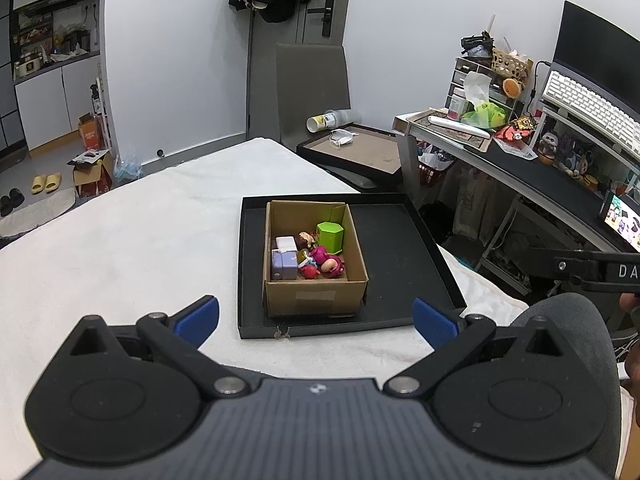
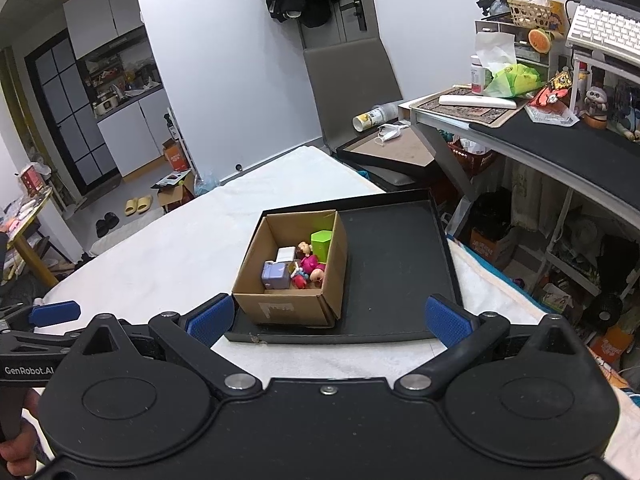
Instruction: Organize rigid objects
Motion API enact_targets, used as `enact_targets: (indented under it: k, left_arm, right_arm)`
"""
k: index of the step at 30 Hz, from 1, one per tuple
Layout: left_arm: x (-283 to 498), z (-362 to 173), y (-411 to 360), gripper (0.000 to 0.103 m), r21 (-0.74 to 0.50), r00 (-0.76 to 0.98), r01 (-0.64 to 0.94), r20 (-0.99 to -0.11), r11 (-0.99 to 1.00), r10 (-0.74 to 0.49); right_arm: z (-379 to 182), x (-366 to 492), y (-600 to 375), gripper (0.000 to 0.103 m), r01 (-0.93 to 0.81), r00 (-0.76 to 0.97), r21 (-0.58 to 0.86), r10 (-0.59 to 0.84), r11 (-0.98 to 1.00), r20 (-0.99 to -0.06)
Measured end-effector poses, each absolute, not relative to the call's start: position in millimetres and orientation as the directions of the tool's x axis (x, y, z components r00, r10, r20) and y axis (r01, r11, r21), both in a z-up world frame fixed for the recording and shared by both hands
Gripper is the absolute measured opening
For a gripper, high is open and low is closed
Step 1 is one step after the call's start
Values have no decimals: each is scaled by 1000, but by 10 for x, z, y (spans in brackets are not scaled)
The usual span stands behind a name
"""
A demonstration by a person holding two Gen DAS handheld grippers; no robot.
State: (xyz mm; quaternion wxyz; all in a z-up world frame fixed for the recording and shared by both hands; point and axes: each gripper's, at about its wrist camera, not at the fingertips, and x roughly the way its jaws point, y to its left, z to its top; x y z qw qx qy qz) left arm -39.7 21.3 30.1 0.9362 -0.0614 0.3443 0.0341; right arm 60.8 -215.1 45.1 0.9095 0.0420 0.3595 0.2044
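Cardboard box (image 1: 316, 292) left in tray (image 1: 400, 264); right half bare.

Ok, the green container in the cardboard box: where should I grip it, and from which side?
Probably from above, across the flat side walls near the top of the green container. It stands upright against the far right wall of the cardboard box, with figurines crowding its base, so only its upper part is free.
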Motion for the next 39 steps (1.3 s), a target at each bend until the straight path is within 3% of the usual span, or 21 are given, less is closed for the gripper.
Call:
enact_targets:
  k: [39]
  left_arm:
    - [-393, 253, 159, 102, -102, 769, -86, -640, 991, 1]
  right_arm:
    - [389, 597, -2167, 103, -327, 668, 209, 382, 922, -639]
